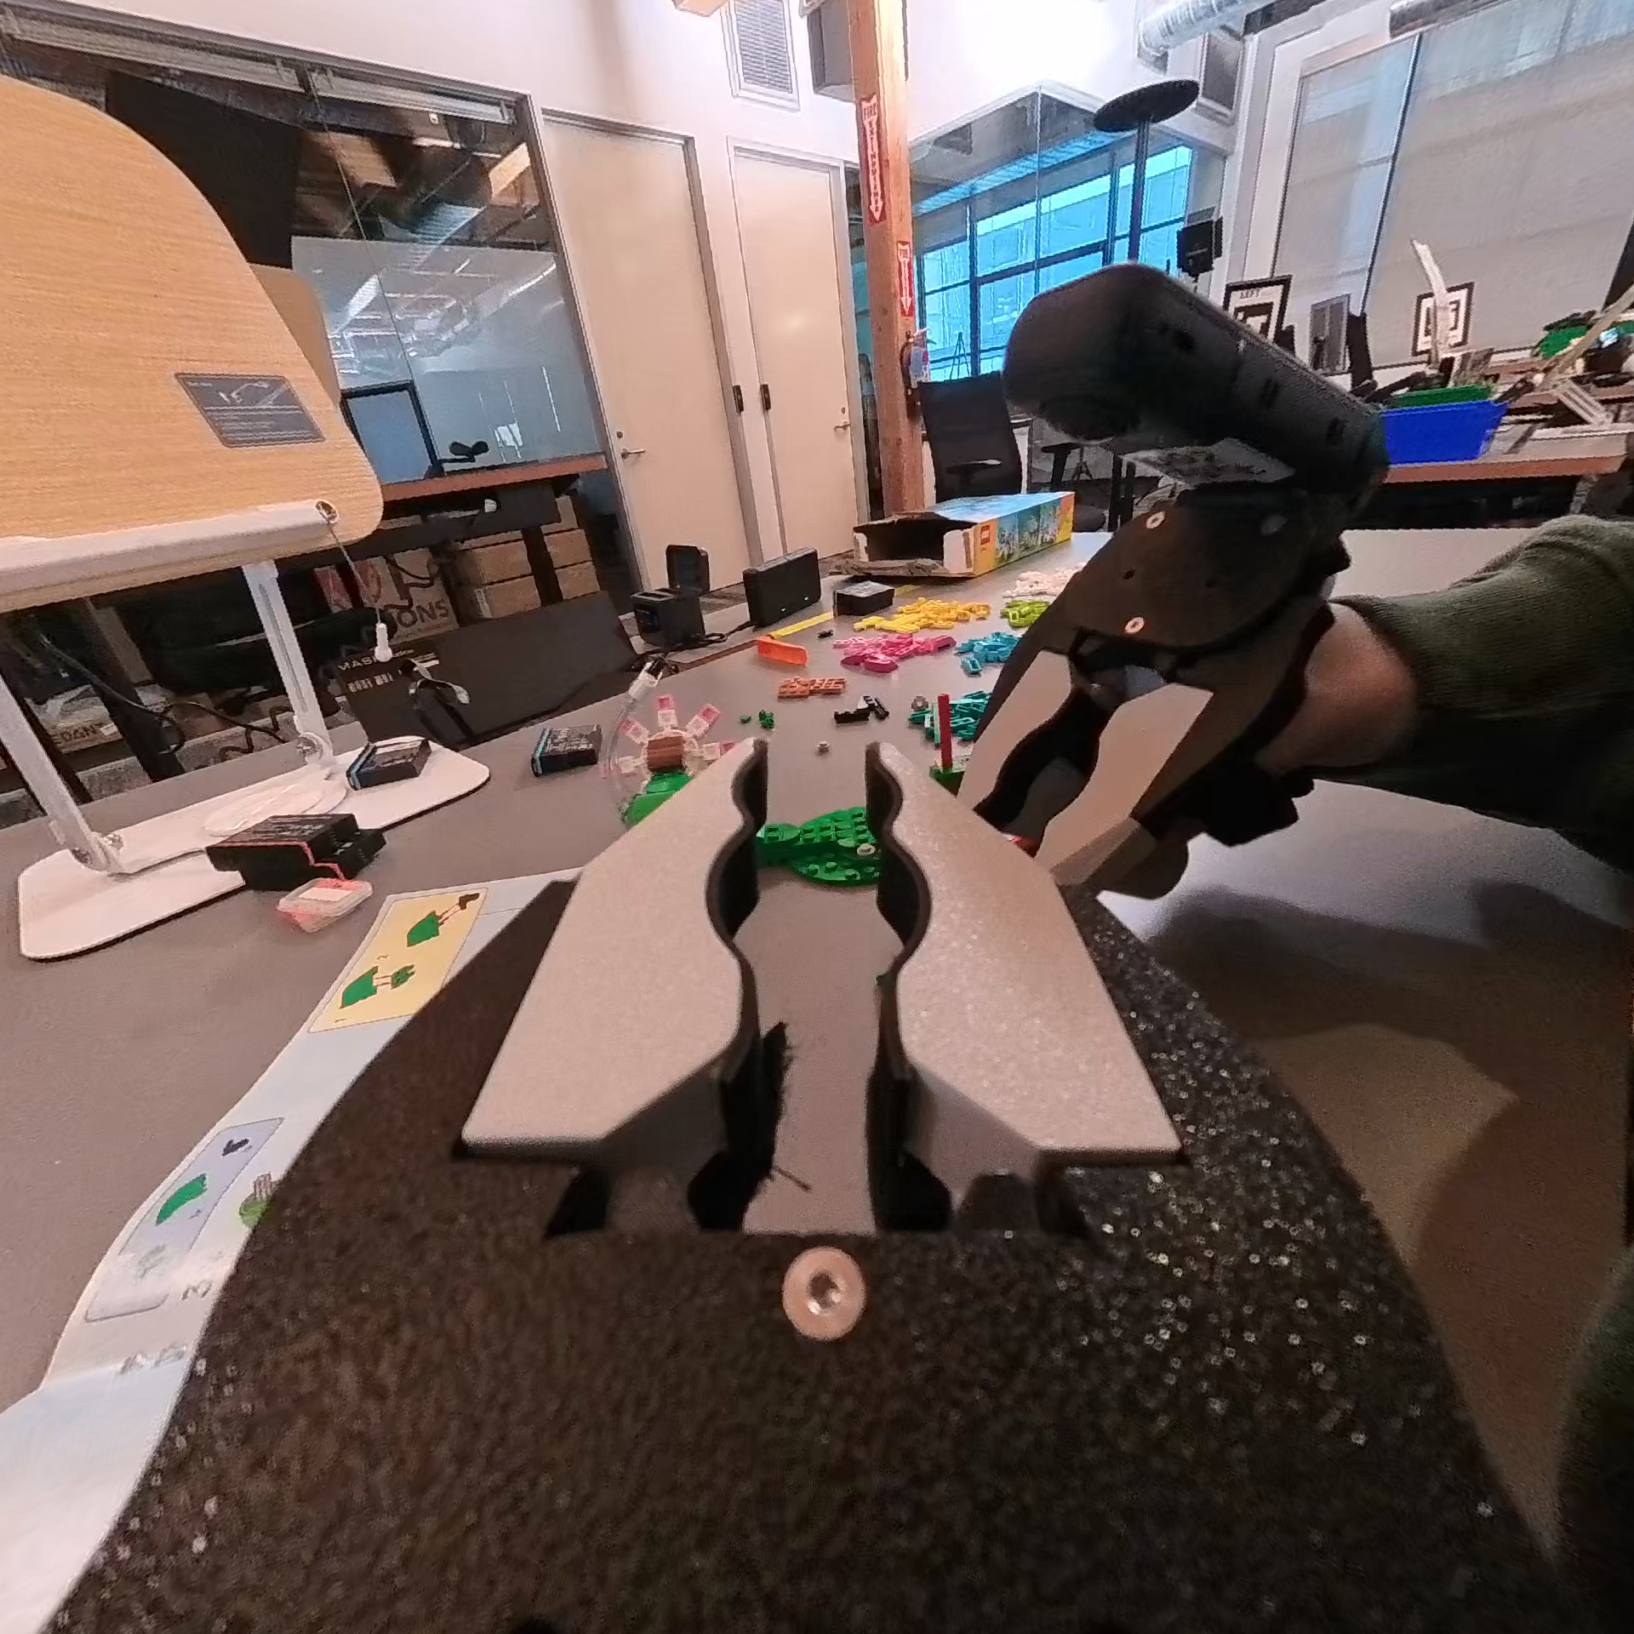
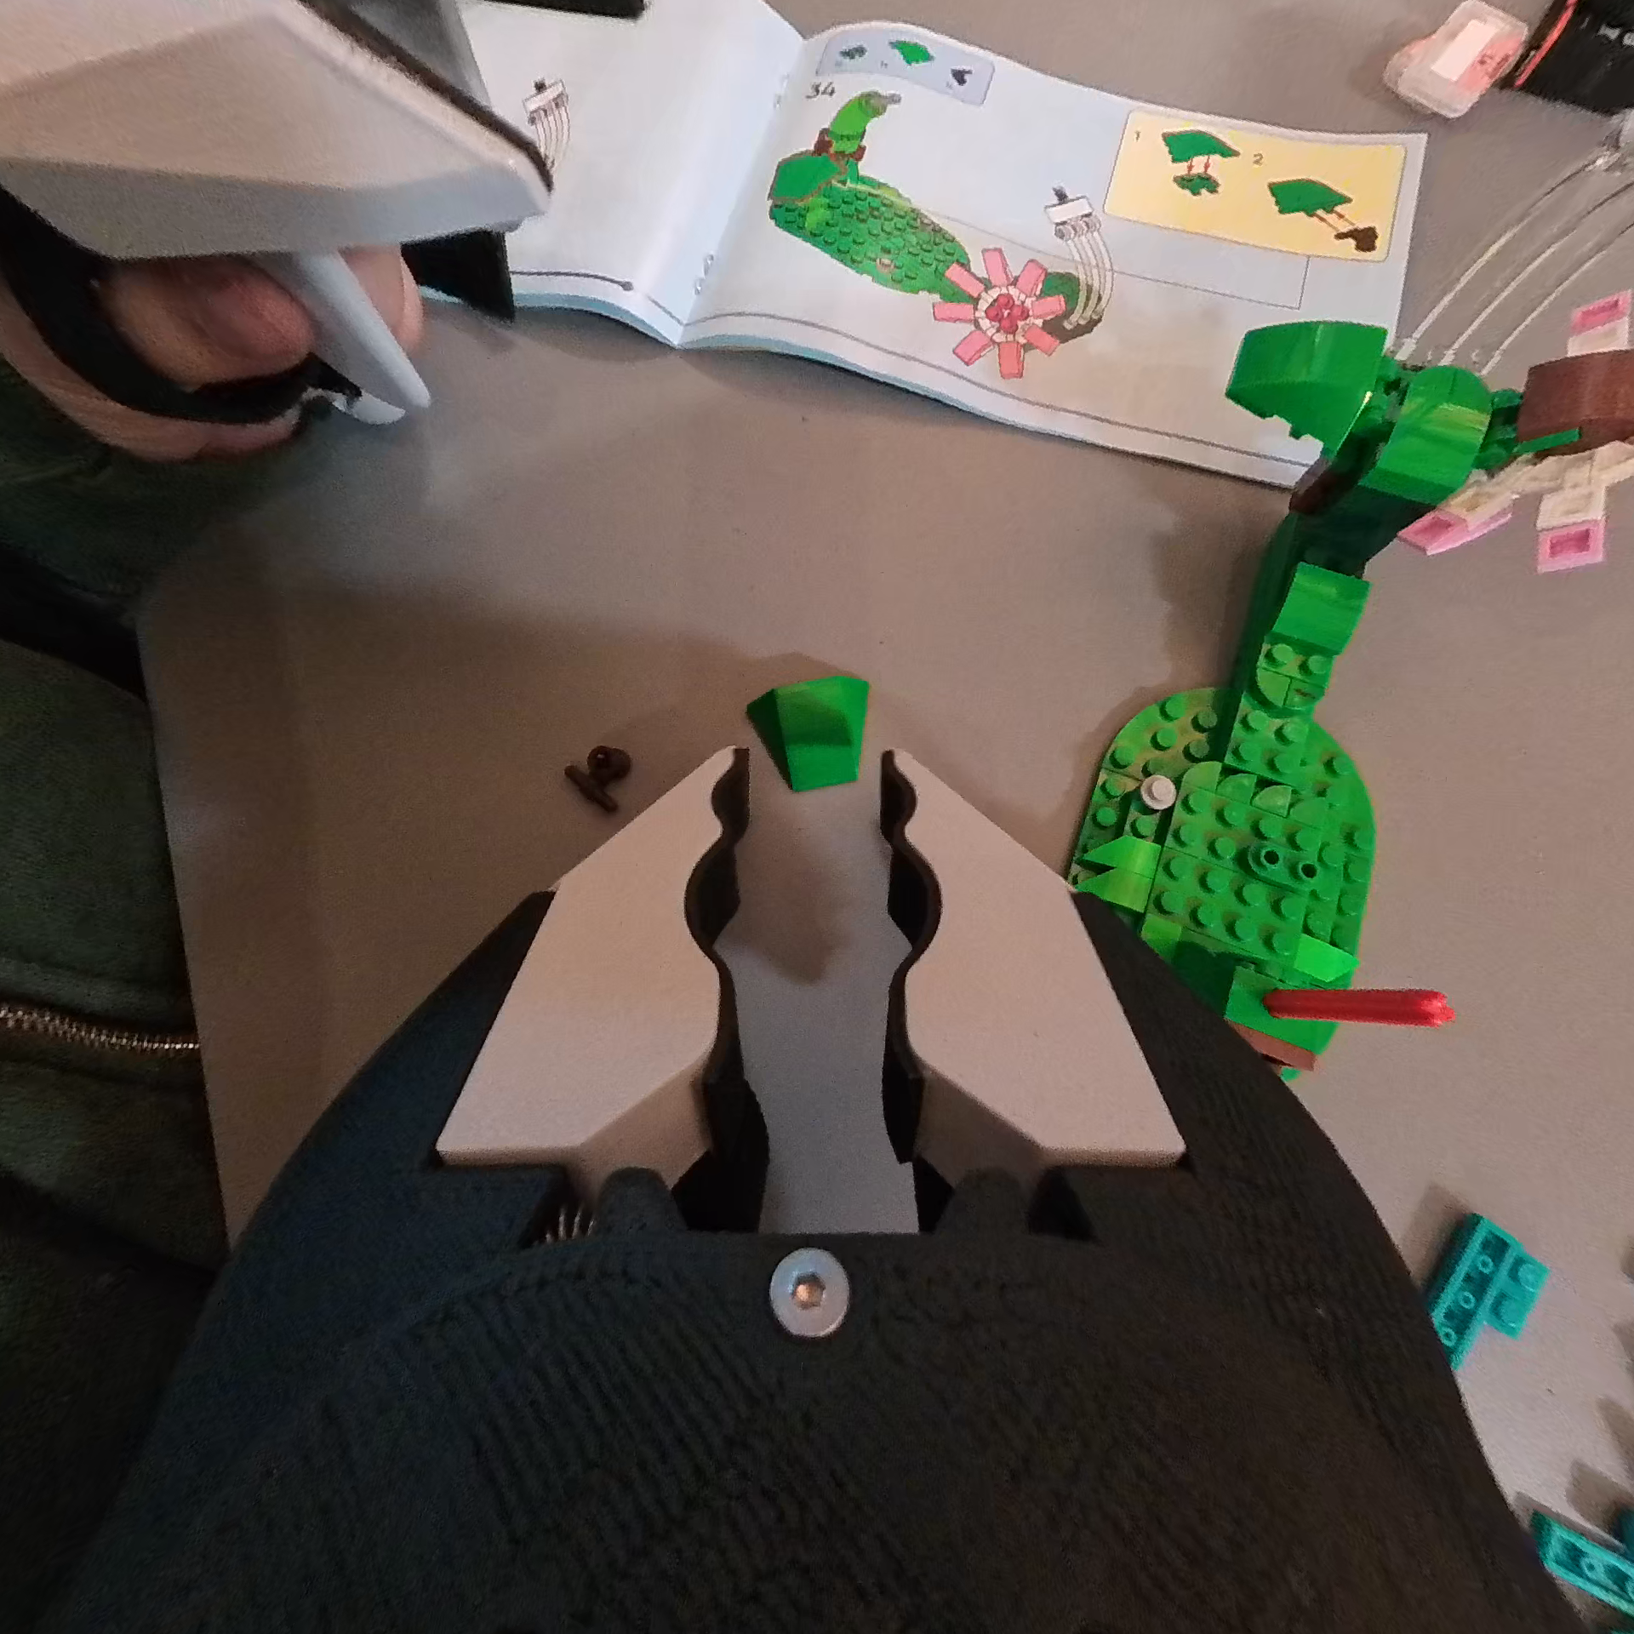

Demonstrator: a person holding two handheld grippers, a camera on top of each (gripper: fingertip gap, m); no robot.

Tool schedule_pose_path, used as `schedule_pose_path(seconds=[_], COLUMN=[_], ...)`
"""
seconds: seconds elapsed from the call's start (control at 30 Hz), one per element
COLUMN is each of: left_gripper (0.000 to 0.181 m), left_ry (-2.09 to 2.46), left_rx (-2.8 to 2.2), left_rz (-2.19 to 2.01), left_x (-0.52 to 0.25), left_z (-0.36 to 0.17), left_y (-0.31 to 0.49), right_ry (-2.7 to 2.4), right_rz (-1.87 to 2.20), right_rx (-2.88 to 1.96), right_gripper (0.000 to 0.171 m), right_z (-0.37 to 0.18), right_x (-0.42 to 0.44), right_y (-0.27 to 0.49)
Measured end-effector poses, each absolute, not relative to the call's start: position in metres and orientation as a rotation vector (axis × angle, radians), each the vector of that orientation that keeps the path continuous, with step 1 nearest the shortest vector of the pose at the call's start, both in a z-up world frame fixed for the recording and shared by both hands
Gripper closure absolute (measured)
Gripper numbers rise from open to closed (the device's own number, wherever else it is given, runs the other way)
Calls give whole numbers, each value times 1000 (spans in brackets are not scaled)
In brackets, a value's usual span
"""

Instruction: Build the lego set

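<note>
Right gripper [image 2: 813, 765] spread apart and empty, tips just short of a green slope brick [image 2: 812, 729] lying on the grey table [image 2: 796, 530]. Small black piece [image 2: 599, 771] just left of the tips. Green build [image 2: 1238, 849] to the right, flat on the table, red rod [image 2: 1362, 1008] jutting from its near end, pink flower [image 2: 1574, 495] at its far end. Open booklet [image 2: 928, 194] beyond. Teal bricks [image 2: 1485, 1282] at the right edge. Left gripper [image 1: 813, 760] likewise apart, holding nothing, raised above the table before the build. Sorted brick piles [image 1: 920, 628] and box [image 1: 973, 535] farther back.
</note>
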State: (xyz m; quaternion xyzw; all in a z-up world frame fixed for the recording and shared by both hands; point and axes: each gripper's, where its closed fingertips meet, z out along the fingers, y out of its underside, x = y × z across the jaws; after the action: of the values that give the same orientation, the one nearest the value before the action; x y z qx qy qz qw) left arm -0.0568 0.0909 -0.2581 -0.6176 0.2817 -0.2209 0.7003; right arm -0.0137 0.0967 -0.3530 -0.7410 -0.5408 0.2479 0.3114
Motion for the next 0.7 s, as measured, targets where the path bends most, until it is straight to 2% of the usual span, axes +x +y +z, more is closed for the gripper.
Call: schedule_pose_path(seconds=[0.03, 0.7], left_gripper=[162, 162], left_ry=[625, 605], left_rx=[-1377, -1380], left_rz=[-491, -496], left_x=[-57, -59], left_z=[-258, -258], left_y=[91, 92], right_ry=[-1426, -1499], right_rz=[650, 717], right_rx=[-1956, -1965], right_gripper=[143, 149], right_z=[-353, -358], right_x=[-13, -14], right_y=[97, 79])
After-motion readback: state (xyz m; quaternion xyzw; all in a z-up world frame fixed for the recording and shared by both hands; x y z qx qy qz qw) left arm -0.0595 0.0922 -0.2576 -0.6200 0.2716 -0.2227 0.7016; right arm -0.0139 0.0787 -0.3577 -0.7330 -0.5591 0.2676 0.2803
